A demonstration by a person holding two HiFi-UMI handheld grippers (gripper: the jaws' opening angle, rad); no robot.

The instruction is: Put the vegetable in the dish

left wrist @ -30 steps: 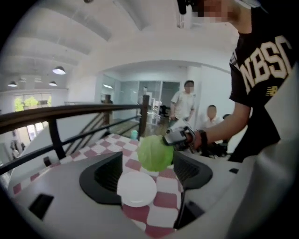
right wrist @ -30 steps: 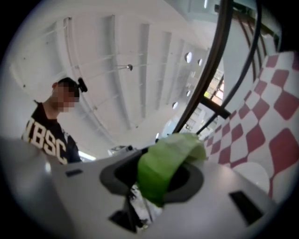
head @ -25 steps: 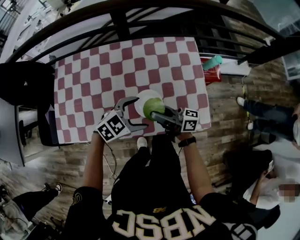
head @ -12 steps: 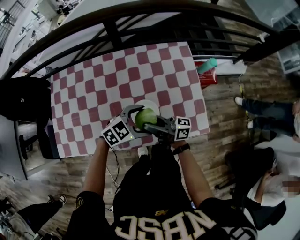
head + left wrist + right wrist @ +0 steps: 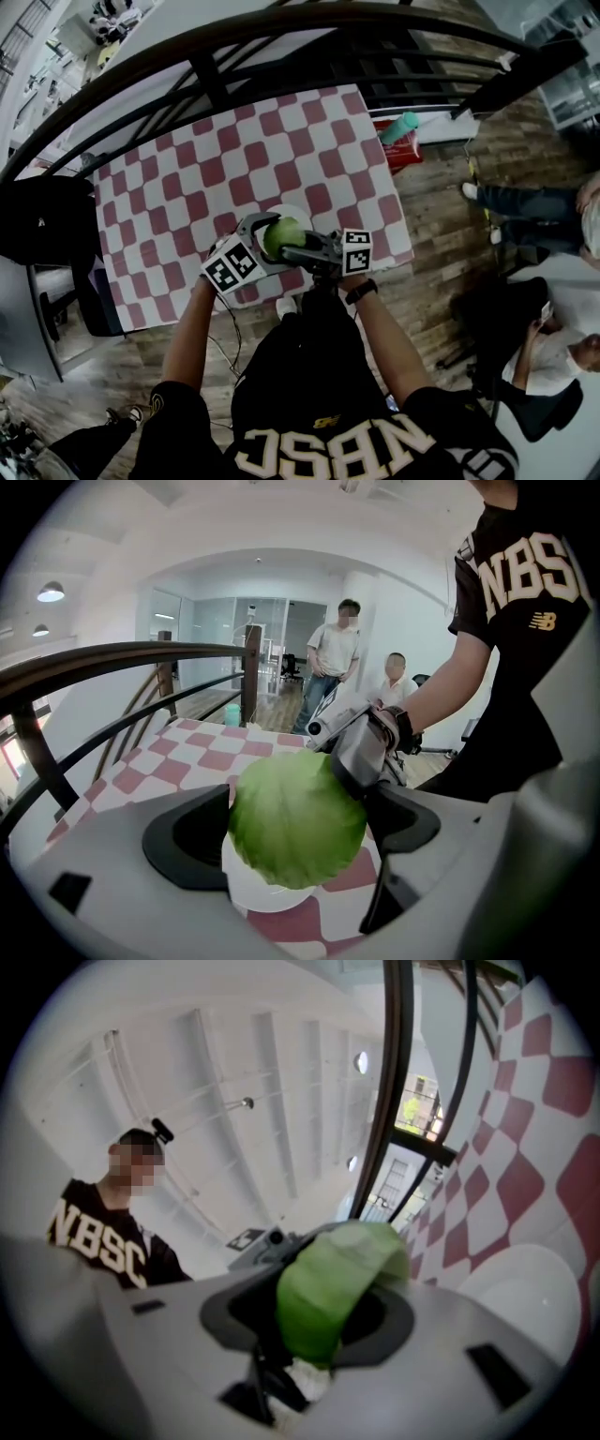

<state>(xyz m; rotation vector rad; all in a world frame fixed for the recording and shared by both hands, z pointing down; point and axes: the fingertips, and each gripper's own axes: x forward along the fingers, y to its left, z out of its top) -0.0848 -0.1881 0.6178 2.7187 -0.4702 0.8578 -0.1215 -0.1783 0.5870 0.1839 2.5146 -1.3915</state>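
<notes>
R gripper point(image 5: 314, 1326) is pinching the veg point(image 5: 280, 234), a round green leafy head, w/ jaws partway apart and clamping it from both sides. Actual pad contact is hiding behind the leaves in the R gripper view. L gripper point(image 5: 298, 841) is holding its jaws spread wide, one on each side of the veg, not pressing on it afaict.

Veg is hanging right over the white dish point(image 5: 255, 899) and covering most of it. Only a crescent of rim is showing in the head view. Can't tell if the veg is touching the dish or sitting just above it. Also can't tell whether the L jaws are touching the dish rim.

Dish is sitting near the front edge of the table point(image 5: 178, 187), on a red/white check cloth. Marker cube point(image 5: 356, 251) on the R gripper is showing black square patterns only, no text.

My shirt point(image 5: 328, 441) is reading "NBSC" in big pale letters, w/ the frame edge clipping the bottom. L gripper view is cutting it to "NBS", w/ a small logo under it that's too small to read.

Past the table's far right corner a teal bottle point(image 5: 398, 127) is lying by a red item; any label is too small to read. Dark curved rail point(image 5: 206, 70) is running along the table's far side. Two ppl are showing in the L gripper view bg, well apart from the table: one standing point(image 5: 335, 658), one sitting point(image 5: 394, 682).
</notes>
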